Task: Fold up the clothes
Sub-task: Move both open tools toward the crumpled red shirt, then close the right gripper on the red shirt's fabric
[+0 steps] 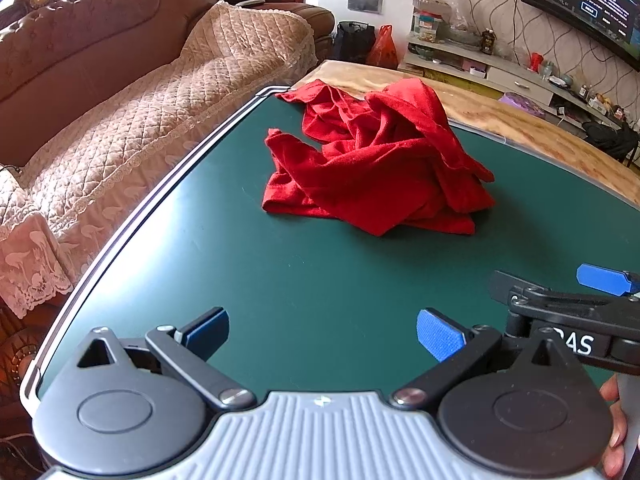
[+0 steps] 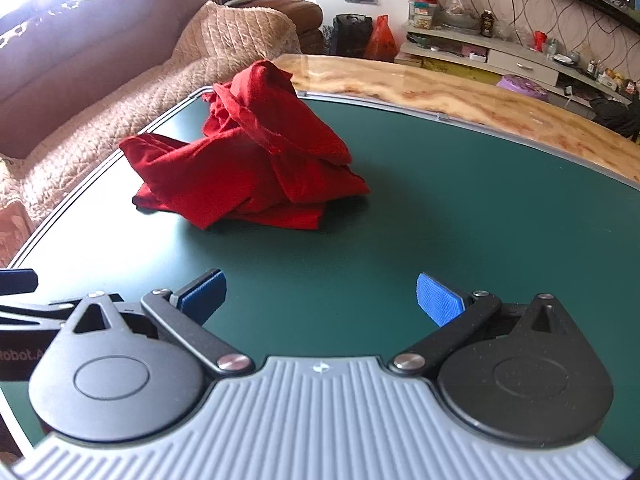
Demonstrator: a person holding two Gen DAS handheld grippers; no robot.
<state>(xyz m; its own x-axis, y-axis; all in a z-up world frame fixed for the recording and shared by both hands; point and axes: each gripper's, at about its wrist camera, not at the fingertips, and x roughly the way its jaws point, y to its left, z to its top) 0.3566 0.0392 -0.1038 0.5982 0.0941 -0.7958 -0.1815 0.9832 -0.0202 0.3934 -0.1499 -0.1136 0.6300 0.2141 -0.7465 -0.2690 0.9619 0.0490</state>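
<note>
While a crumpled red garment lies heaped on the green counter, well ahead, your left gripper and right gripper hover with fingers apart, empty.

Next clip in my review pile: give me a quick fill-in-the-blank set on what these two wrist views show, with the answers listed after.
1. The red garment lies in a ____ heap, not yet folded.
2. It rests on a dark ____ mat.
3. The left gripper and the right gripper both stand ____, holding nothing.
4. Past the mat's left edge stands a brown ____ with a quilted cover.

Missing words: crumpled; green; open; sofa
</note>
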